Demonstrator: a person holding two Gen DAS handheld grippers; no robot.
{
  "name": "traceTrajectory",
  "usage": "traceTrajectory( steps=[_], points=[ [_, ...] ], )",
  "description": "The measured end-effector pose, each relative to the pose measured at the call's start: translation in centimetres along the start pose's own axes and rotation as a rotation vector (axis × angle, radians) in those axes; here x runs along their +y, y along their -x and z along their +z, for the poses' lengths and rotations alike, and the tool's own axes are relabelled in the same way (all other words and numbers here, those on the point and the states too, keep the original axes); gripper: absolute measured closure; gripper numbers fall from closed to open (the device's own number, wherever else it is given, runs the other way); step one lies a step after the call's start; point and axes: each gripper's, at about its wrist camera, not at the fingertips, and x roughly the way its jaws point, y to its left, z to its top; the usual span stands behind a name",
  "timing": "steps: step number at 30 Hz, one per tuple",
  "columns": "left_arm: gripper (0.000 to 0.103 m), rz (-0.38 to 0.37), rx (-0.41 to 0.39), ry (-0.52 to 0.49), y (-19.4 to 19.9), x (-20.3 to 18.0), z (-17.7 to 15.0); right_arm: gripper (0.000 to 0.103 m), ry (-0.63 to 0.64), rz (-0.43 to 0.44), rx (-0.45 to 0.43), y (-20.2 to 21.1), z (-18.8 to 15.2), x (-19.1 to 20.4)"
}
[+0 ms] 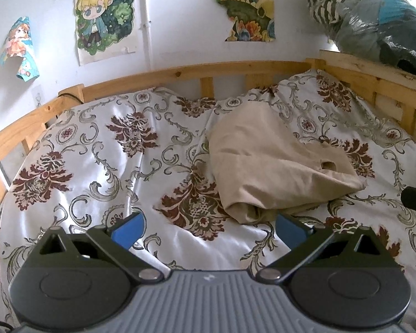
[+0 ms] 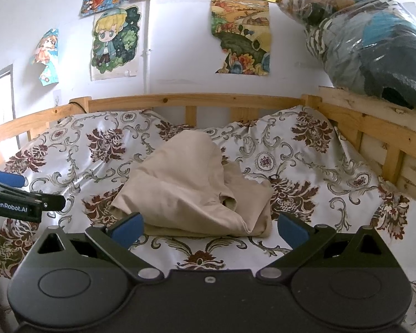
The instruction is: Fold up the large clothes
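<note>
Trouble would most likely come from the glossy patterned bedspread (image 2: pixel 305 166): a pinch taken too low on the beige garment (image 2: pixel 197 183) could catch the cover with it, and dragging would bunch both. A grab at the thick mound could also lift several layers at once and leave the fold lopsided.

The garment is a soft, crumpled heap with overlapping flaps, a rolled edge nearest the cameras and a small opening showing in the left view. It lies on the bed, at 12 o'clock just ahead of the right gripper (image 2: pixel 208 229) and at about 1 o'clock from the left gripper (image 1: pixel 208 229). Both sets of blue fingers (image 1: pixel 127 231) are spread wide and hold nothing.
</note>
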Motion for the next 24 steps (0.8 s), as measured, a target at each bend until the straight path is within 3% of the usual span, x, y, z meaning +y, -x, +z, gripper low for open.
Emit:
traceTrajectory(
  steps=[24],
  points=[
    [0.001,-0.016,0.024,0.010,-0.13,0.44,-0.08,0.001,-0.005,-0.001,0.001,0.03,0.03,0.03]
  ],
)
